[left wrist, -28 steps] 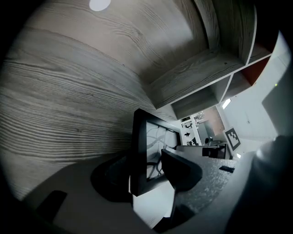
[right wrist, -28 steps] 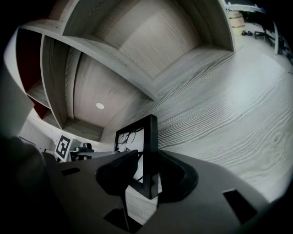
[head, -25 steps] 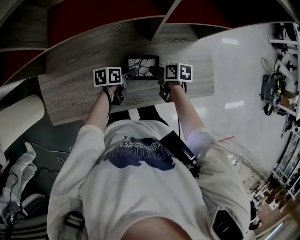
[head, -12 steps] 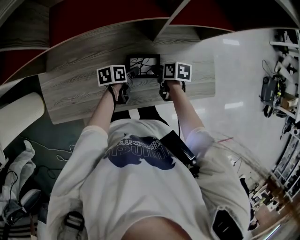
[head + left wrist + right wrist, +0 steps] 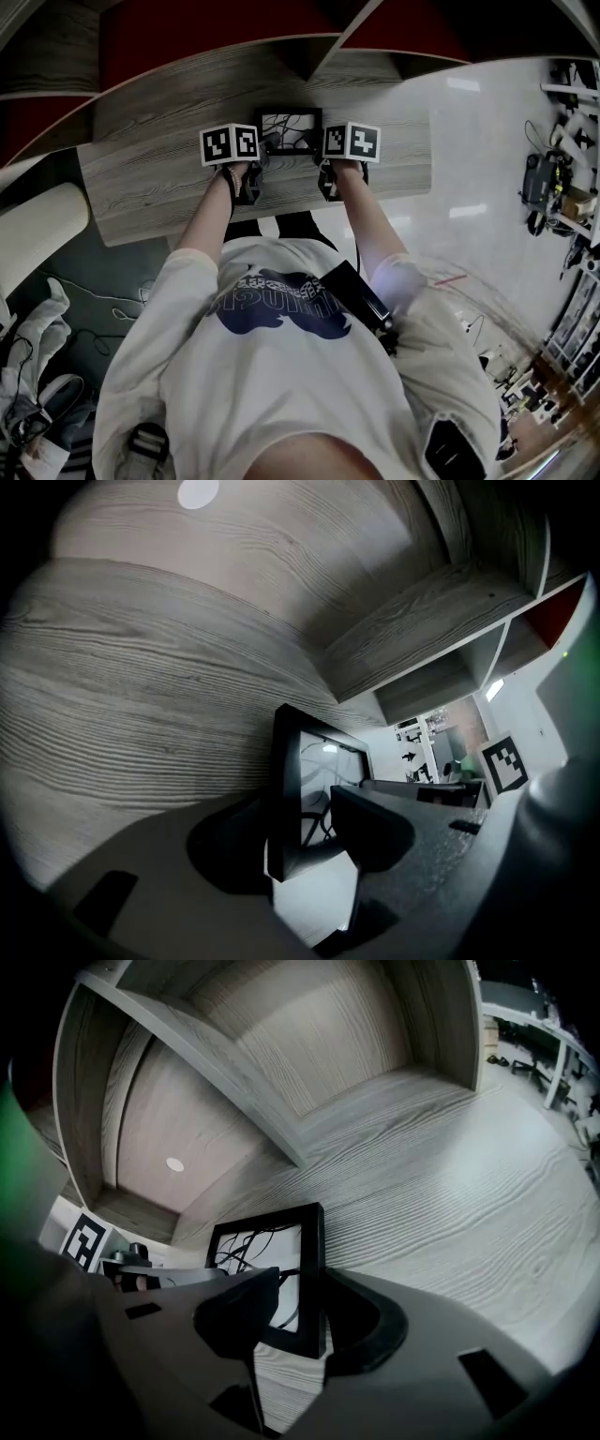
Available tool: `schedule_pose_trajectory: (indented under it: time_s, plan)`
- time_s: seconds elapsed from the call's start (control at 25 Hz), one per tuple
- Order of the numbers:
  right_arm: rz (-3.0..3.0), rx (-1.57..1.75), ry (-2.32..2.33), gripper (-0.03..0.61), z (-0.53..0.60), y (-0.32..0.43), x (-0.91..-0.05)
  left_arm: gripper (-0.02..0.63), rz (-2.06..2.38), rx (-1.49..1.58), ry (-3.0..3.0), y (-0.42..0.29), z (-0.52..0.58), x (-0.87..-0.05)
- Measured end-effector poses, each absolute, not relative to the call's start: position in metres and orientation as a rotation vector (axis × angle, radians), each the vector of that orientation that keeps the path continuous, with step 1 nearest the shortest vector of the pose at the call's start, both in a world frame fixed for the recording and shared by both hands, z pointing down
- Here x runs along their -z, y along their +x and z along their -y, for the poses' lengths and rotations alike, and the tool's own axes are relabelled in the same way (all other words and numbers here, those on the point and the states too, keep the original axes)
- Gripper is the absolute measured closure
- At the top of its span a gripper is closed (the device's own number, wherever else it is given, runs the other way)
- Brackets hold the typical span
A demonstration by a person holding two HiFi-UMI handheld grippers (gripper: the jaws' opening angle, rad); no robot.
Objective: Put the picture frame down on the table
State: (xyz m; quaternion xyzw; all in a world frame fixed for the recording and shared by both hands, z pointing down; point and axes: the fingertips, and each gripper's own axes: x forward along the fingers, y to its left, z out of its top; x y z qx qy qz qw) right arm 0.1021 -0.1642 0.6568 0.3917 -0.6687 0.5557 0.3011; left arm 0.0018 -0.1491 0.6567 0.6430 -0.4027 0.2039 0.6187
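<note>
A black picture frame [image 5: 290, 130] with a white print of dark lines stands upright over the grey wooden table [image 5: 141, 178], held from both sides. My left gripper [image 5: 264, 147] is shut on its left edge; in the left gripper view the picture frame [image 5: 305, 794] sits between the two dark jaws of the left gripper [image 5: 305, 841]. My right gripper [image 5: 320, 147] is shut on its right edge, and the right gripper view shows that side of the picture frame [image 5: 272, 1251] pinched in the right gripper [image 5: 302, 1321]. Whether the frame's bottom touches the table I cannot tell.
Wooden shelf compartments [image 5: 281, 1044] rise right behind the table, with a slanted divider [image 5: 202, 1049]. Bare tabletop [image 5: 469, 1176] spreads to the right of the frame. Beyond the table's right end lies pale floor [image 5: 487, 150] with equipment [image 5: 544, 178] at its far edge.
Both grippers and the frame have shifted a little farther over the table, toward the shelves. The left gripper has also moved slightly right. Both stay shut on the frame.
</note>
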Motion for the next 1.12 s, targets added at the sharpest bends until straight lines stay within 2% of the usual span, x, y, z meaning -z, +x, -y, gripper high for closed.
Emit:
schedule_pose_trajectory:
  time_s: [1.12]
  plan:
    - [1.717, -1.399, 1.059, 0.442, 0.164, 0.107, -0.664, 0.43, 0.91, -0.477, 1.481, -0.007, 0.145, -0.663]
